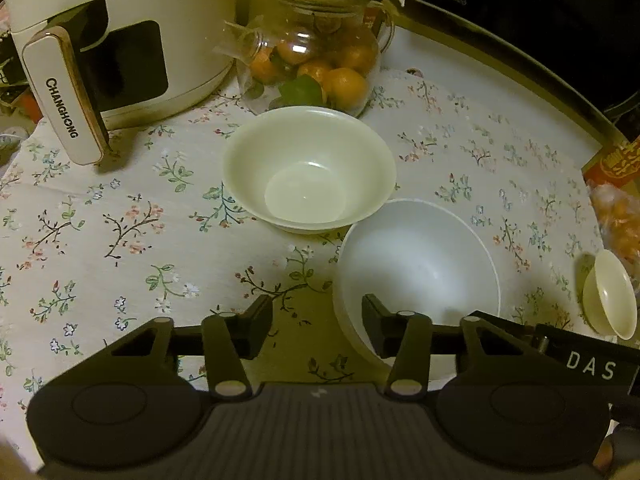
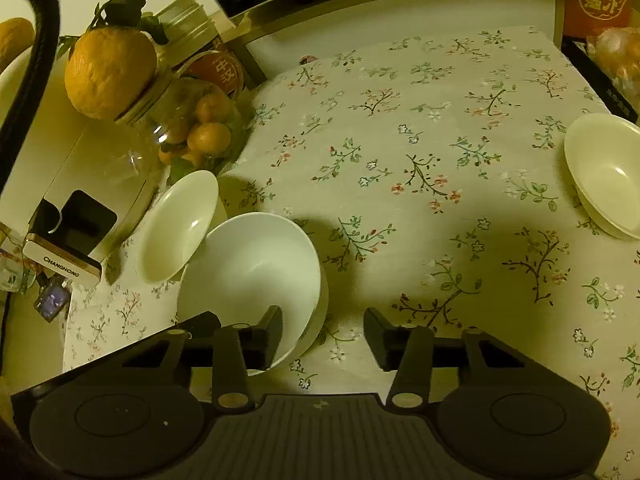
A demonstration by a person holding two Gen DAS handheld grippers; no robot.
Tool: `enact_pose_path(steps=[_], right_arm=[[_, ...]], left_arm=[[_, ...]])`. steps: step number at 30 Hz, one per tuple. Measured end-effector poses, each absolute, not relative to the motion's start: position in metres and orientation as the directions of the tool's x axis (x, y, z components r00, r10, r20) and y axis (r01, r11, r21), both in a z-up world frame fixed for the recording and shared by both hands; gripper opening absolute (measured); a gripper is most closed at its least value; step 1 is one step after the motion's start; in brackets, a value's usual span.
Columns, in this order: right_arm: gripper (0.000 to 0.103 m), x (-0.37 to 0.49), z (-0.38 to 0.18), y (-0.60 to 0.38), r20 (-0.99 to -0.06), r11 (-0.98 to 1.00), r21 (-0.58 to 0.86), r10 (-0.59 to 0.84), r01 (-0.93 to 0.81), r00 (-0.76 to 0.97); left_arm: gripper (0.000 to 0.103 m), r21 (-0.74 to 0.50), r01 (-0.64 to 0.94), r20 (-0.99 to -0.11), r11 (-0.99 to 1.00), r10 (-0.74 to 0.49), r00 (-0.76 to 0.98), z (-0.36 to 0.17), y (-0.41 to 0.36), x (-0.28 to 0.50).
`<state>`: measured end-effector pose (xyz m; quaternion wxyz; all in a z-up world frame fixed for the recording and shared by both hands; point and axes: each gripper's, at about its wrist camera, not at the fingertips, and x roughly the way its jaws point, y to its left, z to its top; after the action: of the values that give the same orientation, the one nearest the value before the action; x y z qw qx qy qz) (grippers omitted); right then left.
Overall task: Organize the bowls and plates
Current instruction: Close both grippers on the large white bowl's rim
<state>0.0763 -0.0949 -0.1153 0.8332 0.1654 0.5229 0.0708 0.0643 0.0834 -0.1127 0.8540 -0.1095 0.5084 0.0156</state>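
I have both grippers, left (image 1: pixel 317 326) and right (image 2: pixel 323 334), released around the white bowl's (image 1: pixel 416 264) rim on the worktop (image 1: pixel 120 220), just beside the cream bowl (image 1: pixel 308 168).

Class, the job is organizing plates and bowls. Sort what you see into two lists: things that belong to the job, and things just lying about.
Belongs to the job:
cream bowl
white bowl
far bowl

Just lying about:
air fryer
fruit jar
big orange
microwave
floral cloth
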Motion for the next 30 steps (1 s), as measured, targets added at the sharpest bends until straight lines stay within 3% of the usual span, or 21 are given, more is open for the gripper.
enact_pose_path(steps=[12,30], right_arm=[[0.008,0.077,-0.118,-0.091,-0.845,0.937,0.348,0.300,0.030,0.443],[0.008,0.073,-0.107,-0.094,-0.841,0.944,0.330,0.288,0.013,0.457]], left_arm=[[0.014,-0.207,-0.090,-0.870,0.974,-0.141,0.472,-0.118,0.078,0.065],[0.011,-0.235,-0.070,-0.862,0.970,-0.174,0.476,-0.112,0.075,0.062]])
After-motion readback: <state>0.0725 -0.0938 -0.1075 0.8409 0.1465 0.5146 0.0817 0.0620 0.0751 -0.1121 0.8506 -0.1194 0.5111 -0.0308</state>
